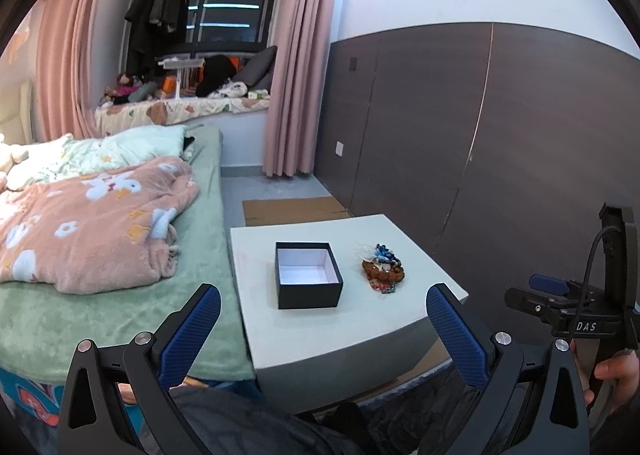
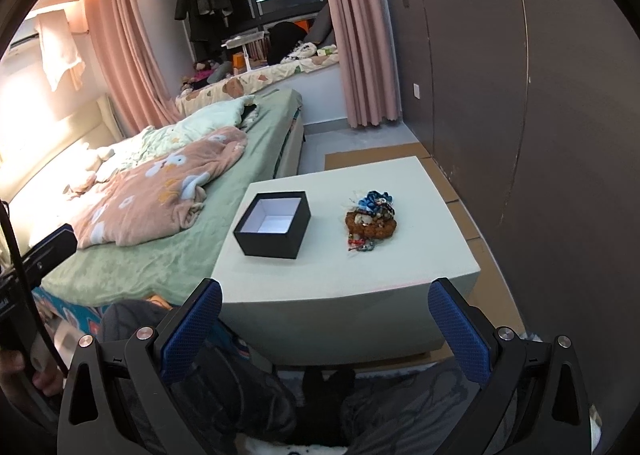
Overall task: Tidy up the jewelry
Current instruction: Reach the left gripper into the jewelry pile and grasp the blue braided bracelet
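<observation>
On the white table (image 2: 280,295), bracelet pile (image 2: 371,221) lies right of empty black box (image 2: 273,223); right gripper (image 2: 325,329) nearer, both grippers' jaws spread, holding nothing; left gripper (image 1: 323,329) faces box.

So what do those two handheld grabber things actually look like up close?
Both look alike. The left gripper and the right gripper have black angular frames with silver round bolts, and jaws lined with blue textured pads. Seen from the left camera, the right gripper carries white "DAS" lettering, a black cable looping up to an upright black mount, and a bare hand gripping its handle.
</observation>
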